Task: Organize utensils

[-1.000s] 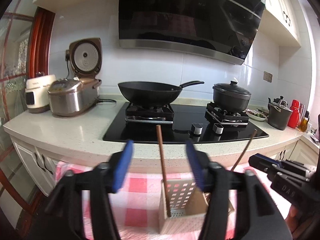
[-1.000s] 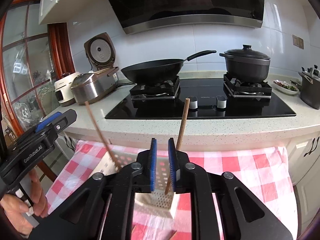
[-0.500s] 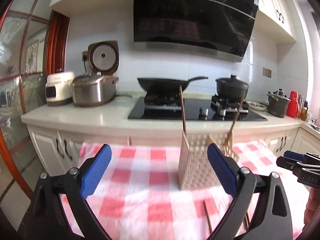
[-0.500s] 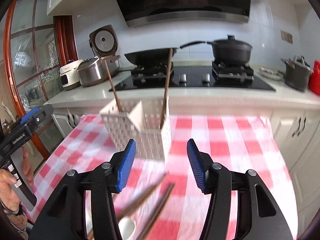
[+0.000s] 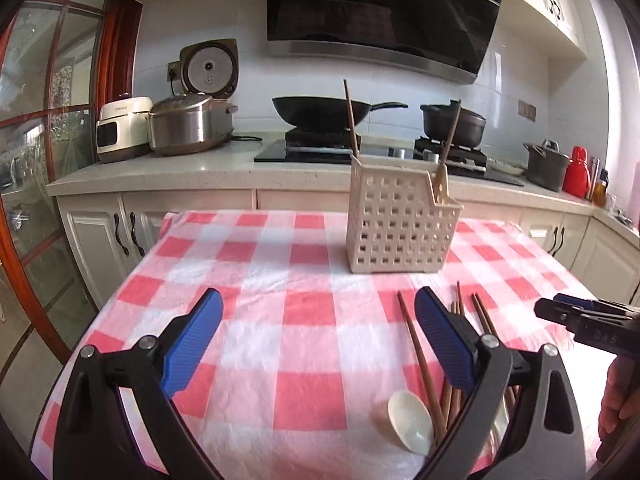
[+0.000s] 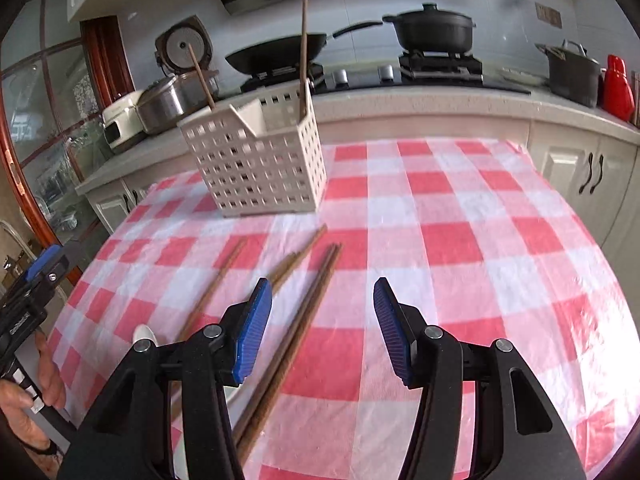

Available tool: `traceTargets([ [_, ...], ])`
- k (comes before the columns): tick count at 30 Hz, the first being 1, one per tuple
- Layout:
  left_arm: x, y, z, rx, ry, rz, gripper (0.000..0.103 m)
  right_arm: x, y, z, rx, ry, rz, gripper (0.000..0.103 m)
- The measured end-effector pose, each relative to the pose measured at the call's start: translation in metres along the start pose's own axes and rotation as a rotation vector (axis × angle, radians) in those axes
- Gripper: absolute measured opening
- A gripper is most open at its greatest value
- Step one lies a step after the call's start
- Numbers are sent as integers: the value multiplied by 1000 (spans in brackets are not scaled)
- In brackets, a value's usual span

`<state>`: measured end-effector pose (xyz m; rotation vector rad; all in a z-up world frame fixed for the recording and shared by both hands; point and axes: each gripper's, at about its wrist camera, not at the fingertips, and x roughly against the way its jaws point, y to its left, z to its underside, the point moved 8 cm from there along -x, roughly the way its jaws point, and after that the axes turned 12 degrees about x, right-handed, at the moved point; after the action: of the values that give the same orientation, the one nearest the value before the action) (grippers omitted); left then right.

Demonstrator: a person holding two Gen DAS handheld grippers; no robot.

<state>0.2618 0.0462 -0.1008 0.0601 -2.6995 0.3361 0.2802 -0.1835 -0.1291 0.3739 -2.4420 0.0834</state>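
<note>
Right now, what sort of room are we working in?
A home kitchen, most likely: a gas stove with a black wok, a rice cooker on the counter, and a checked tablecloth on the table.

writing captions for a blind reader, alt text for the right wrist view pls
The open right gripper hovers over loose wooden chopsticks on a red checked tablecloth. Behind them stands a white utensil basket holding two chopsticks, before a kitchen stove.
</note>
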Motion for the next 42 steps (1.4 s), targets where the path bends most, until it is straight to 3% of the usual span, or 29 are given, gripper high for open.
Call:
traceTargets([
  [18, -8, 1, 22, -11, 31, -11, 93, -47, 5, 21, -21, 152, 14, 39],
  [23, -5, 4, 21, -8, 22, -12, 93, -55, 8, 22, -3, 187, 64, 30],
  [37, -8, 5, 25, -5, 41, 1, 93, -76, 8, 9, 61, 218, 139, 29],
  [39, -8, 6, 24, 0, 43, 1, 93, -77, 7, 8, 63, 218, 144, 25],
  [41, -9, 5, 23, 9, 47, 6, 93, -76, 6, 8, 67, 217, 143, 10],
  [42, -9, 4, 22, 9, 49, 9, 93, -75, 4, 9, 62, 216, 139, 10],
])
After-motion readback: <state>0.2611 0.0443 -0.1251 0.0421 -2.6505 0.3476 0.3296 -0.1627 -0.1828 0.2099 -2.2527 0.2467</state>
